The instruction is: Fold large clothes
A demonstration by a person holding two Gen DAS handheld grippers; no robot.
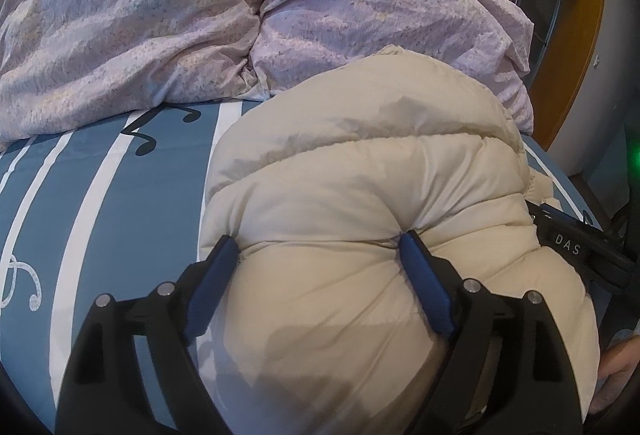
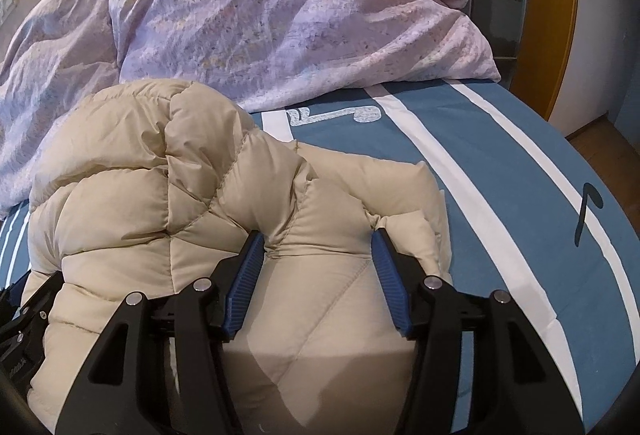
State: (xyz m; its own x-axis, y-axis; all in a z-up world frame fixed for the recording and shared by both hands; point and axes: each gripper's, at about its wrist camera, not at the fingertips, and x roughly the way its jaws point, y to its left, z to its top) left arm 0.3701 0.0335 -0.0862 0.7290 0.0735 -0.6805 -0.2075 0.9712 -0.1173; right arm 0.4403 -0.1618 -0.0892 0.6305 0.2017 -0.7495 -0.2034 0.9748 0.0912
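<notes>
Your left gripper [image 1: 320, 245] straddles a fat bulge of the cream puffer jacket [image 1: 360, 175], jaws spread wide. The blue pads [image 1: 424, 283] dent the padding on both sides, the right one sunk into a pucker of fabric, so you have that fold pinched between them. Past the fingertips the jacket rises in quilted rolls toward the lilac duvet [image 1: 140, 15], which lies bunched along the far side of the bed. Left of your left finger the blue striped sheet [image 1: 120, 195] lies bare, printed with music notes.

Your right gripper [image 2: 318, 241] stands about half open over another part of the jacket [image 2: 160, 175]. Its ribbed pads [image 2: 244, 283] press into the fabric on either side of a stitched panel, gripping it. Ahead and left of those fingers the jacket heaps up in a tall crumpled mound; right of the right finger a flat flap of it lies on the sheet [image 2: 500, 175]. The duvet [image 2: 300, 7] sits beyond.

At the right edge of the left view, the other gripper's black body shows beside the jacket.
</notes>
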